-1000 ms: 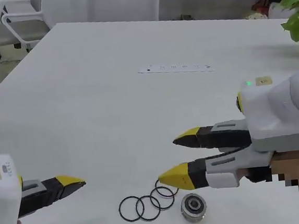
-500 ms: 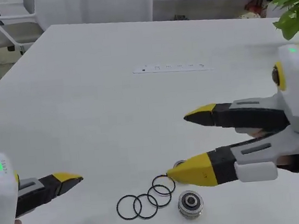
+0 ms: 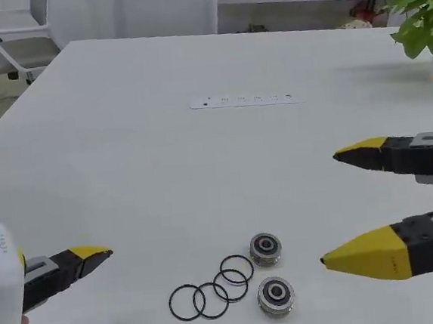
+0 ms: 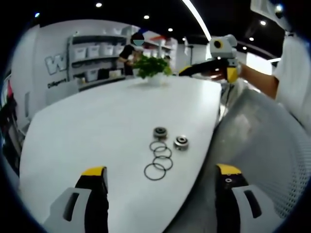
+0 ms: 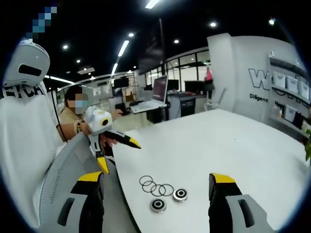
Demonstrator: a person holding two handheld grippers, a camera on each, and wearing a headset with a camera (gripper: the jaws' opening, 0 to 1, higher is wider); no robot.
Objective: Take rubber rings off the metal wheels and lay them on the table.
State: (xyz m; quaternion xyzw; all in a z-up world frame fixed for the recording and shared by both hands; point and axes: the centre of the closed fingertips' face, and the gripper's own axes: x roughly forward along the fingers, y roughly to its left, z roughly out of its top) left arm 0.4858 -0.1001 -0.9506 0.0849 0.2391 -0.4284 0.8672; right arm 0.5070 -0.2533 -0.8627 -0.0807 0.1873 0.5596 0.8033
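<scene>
Two metal wheels lie flat near the table's front edge, one just behind the other. Left of them three thin black rubber rings lie overlapping in a row on the table. The same wheels and rings appear in the left gripper view, and wheels with rings in the right gripper view. My right gripper hangs open to the right of the wheels, holding nothing. My left gripper is open at the lower left, apart from the rings.
A white power strip lies across the middle of the white table. A green plant stands at the far right. White chairs and shelves line the far side. A chair back rises beside the table.
My right gripper has drawn back to the right and opened wider, uncovering the rear wheel on the table. The rings and front wheel have not moved. The left gripper stayed put.
</scene>
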